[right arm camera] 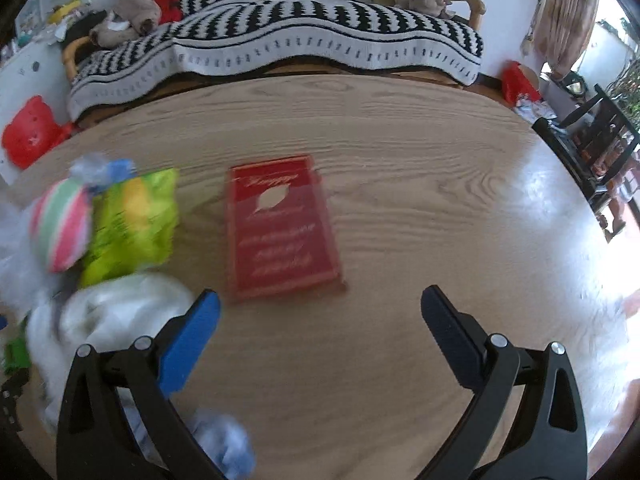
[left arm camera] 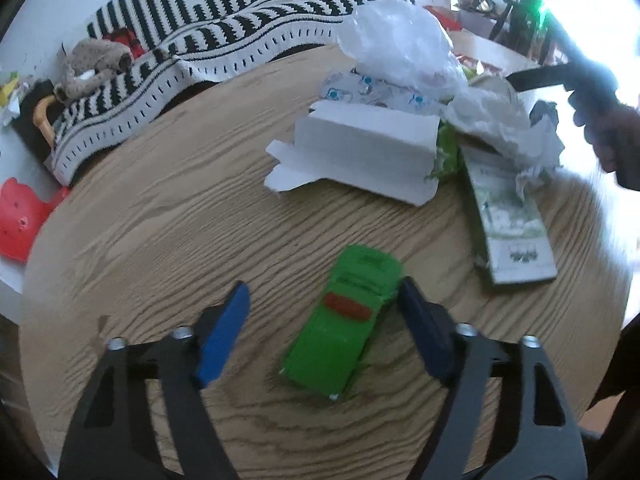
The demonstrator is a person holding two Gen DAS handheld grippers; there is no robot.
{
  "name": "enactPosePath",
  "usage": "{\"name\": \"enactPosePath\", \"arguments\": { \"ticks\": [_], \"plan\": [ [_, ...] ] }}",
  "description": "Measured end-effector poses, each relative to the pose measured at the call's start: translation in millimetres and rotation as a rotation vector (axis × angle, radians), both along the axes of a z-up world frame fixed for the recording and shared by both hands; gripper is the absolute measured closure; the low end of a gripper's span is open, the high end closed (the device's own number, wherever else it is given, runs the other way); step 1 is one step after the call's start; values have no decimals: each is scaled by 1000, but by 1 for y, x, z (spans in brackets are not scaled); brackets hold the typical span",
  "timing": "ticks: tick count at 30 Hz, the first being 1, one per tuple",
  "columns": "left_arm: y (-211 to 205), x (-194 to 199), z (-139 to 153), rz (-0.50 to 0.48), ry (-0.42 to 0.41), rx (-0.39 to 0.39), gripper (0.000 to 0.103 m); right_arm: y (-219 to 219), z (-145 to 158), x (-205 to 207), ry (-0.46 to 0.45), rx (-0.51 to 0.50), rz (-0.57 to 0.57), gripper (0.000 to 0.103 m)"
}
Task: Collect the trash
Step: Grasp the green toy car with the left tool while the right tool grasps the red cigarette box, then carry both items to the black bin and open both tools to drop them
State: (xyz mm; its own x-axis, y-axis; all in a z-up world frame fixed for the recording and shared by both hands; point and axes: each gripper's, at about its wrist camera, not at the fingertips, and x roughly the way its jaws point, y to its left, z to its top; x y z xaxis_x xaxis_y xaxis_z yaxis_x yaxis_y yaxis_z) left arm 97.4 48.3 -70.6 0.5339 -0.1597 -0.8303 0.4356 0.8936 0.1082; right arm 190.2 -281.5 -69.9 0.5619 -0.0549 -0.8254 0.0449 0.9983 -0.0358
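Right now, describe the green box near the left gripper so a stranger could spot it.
On the round wooden table, look between the open left gripper fingers. The small green box lies flat there, apart from the trash pile, the only bright green carton with a red oval label.

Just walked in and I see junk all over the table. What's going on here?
A person is clearing trash off a round wooden table with a handheld gripper in each hand. The left gripper has its jaws open around a small green box, not yet closed on it. The right gripper, also open and empty, faces a flat red box. Crumpled paper, plastic and cartons lie piled nearby.
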Motion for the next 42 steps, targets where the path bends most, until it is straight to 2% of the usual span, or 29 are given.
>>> {"name": "enactPosePath", "arguments": {
  "ticks": [2, 4, 6, 12, 17, 21, 25, 31, 36, 42],
  "plan": [
    [-2, 1, 0, 0, 12, -20, 48, -5, -6, 10, 4, 21, -4, 11],
    [-4, 0, 1, 0, 23, -32, 67, -6, -7, 14, 4, 43, 11, 30],
    [-5, 1, 2, 28, 33, -24, 69, -4, -6, 15, -12, 45, 37, 44],
    [0, 8, 10, 136, 41, -14, 70, -9, 5, -1, -31, 52, 44, 45],
    [-2, 3, 35, 232, 7, -75, 70, -27, 38, -41, -85, 88, 19, 45],
    [-28, -5, 53, 237, -14, -103, 70, -41, 56, -85, -119, 56, 23, 45],
    [-72, -14, 71, 183, -58, -123, 70, -66, 67, -136, -141, 46, -7, 45],
    [-180, -42, 86, 9, -94, -208, 70, -112, 91, -205, -203, 34, -93, 46],
    [-286, -76, 74, -175, -54, -259, 70, -170, 95, -265, -220, 41, -220, 46],
    [-393, -110, 43, -342, 37, -304, 70, -249, 71, -328, -165, 57, -401, 46]
  ]
}}
